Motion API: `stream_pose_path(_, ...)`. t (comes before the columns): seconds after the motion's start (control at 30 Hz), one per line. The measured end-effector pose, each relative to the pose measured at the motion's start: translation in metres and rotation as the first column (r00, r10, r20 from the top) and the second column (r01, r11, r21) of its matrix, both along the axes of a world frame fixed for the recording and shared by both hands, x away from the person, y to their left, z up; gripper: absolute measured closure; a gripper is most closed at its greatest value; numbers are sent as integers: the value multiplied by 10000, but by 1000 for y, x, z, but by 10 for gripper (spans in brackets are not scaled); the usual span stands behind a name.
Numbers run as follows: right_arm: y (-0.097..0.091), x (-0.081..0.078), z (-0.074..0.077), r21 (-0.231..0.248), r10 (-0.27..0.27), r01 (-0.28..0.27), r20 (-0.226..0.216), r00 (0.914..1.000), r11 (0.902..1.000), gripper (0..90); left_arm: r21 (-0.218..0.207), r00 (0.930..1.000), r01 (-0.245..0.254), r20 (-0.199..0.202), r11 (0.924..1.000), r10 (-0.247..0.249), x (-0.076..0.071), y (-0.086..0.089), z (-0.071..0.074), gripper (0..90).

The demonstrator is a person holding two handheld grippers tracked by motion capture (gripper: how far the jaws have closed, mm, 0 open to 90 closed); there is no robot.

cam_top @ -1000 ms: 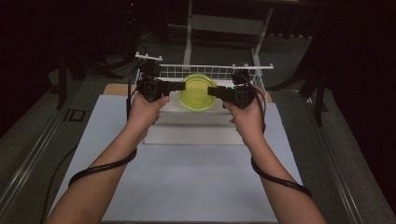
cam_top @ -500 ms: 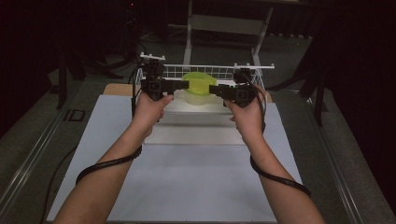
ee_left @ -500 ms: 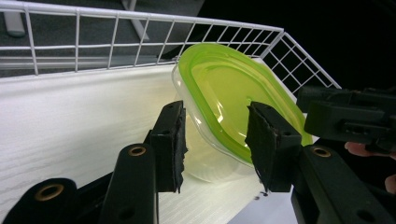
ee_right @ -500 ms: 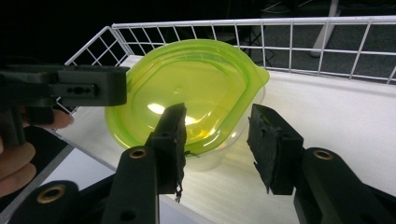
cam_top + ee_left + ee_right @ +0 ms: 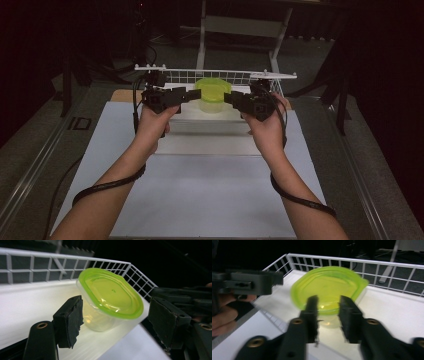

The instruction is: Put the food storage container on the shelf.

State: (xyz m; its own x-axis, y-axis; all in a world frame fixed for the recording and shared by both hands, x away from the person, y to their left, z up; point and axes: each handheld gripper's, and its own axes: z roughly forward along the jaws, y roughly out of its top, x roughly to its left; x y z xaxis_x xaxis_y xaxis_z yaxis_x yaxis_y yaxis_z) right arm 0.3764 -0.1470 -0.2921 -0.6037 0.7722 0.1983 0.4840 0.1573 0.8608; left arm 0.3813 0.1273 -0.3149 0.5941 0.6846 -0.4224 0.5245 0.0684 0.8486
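Where the person's bare forearms come in over the pale mat, the lines run from there outward, each place told against the container.

Surface [image 5: 200,200]: smooth, flat, pale matte sheet, rectangular, on the near side of the container; dull and even, with no gloss.

Cables [image 5: 107,185]: black, round, rubbery cords that loop under each forearm, well nearer than the container.

Left tool [image 5: 192,95]: black, blocky body held in the left hand, just left of the container. Its pads [image 5: 70,322] are dark, matte foam-like blocks with rough, chipped edges. The jaws stand apart and have just been opening; the container lies in the gap between them and neither pad presses on it.

Right tool [image 5: 228,98]: same black, angular build, just right of the container, tips at its rim. In the right gripper view its two pads [image 5: 313,315] stand a narrow gap apart in front of the near edge of the lid, blurred; the jaws have just been closing. Whether they pinch the rim I cannot tell.

Container [image 5: 212,95]: clear, thin plastic tub with rounded sides, glossy. It sits tilted on the white tray, between the two tools.

Lid [image 5: 111,293]: lime-green, translucent, a rounded oval with a raised rim and a shiny, sunken middle, on top of the container.

Tray [image 5: 30,302]: white, smooth and flat, beneath the container.

Wire rack [image 5: 220,76]: white coated wire in a square grid, thin and rigid, fencing the tray just behind the container.
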Motion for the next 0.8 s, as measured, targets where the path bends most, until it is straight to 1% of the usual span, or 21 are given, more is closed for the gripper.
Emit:
stream_pose_path(0.03,1,-4,0,-74,117,-117,50,9999,9999,813,110,9992,-18,405,9999,13,-5,0,-1,257)
stream_pose_path(0.07,3,-8,-1,-212,245,-245,22,9997,9995,871,257,9957,-51,927,9997,27,-11,-1,-2,197)
stream_pose_path(0.1,4,-11,-2,-370,453,-452,26,9990,9983,898,476,9905,-98,1373,9988,31,-17,-2,-3,167)
stream_pose_path(0.13,6,-14,-4,-410,640,-644,-88,9979,9971,900,706,9831,-208,1829,9973,76,-24,-3,-5,163)
stream_pose_path(0.17,8,-15,-9,-368,834,-842,-234,9962,9958,900,707,9758,-317,2182,9970,156,-29,-3,-8,136)
stream_pose_path(0.2,9,-16,-11,-353,891,-902,-312,9955,9953,900,773,9679,-426,2502,9961,220,-34,-4,-11,117)
stream_pose_path(0.23,10,-16,-16,-359,955,-970,-421,9945,9946,900,760,9625,-577,2690,9954,352,-40,-4,-14,59)
stream_pose_path(0.27,12,-15,-20,-368,947,-966,-509,9942,9946,900,651,9576,-661,2844,9957,450,-45,-3,-19,13)
stream_pose_path(0.3,12,-13,-25,-384,885,-909,-589,9943,9951,900,700,9572,-664,2861,9953,438,-49,-3,-22,13)
stream_pose_path(0.37,13,-8,-32,-313,765,-792,-794,9939,9964,900,579,9491,-880,3079,9944,661,-57,-1,-30,13)
stream_pose_path(0.4,13,-5,-34,-266,726,-752,-878,9935,9968,900,668,9493,-864,3082,9940,617,-60,0,-33,13)
stream_pose_path(0.47,13,1,-38,-212,614,-638,-995,9931,9977,900,499,9455,-908,3179,9946,704,-65,2,-40,13)
stream_pose_path(0.5,13,5,-40,-146,574,-594,-1100,9923,9981,900,462,9467,-887,3145,9950,698,-67,3,-43,13)
stream_pose_path(0.53,14,7,-42,-192,518,-544,-1144,9921,9983,900,378,9491,-860,3071,9956,703,-68,3,-46,13)
stream_pose_path(0.6,15,12,-43,-248,425,-457,-1176,9922,9986,899,374,9555,-699,2896,9969,562,-69,3,-50,13)
stream_pose_path(0.67,16,16,-44,-221,315,-344,-1194,9924,9992,899,508,9548,-703,2926,9962,524,-70,2,-55,13)
stream_pose_path(0.7,16,18,-45,-252,272,-305,-1221,9921,9992,899,571,9562,-635,2893,9963,443,-71,1,-56,13)
stream_pose_path(0.77,17,22,-45,-275,164,-199,-1231,9923,9994,899,548,9556,-592,2917,9967,407,-72,0,-59,13)
stream_pose_path(0.8,17,23,-45,-296,155,-194,-1249,9920,9994,899,589,9570,-531,2880,9969,340,-72,0,-59,13)
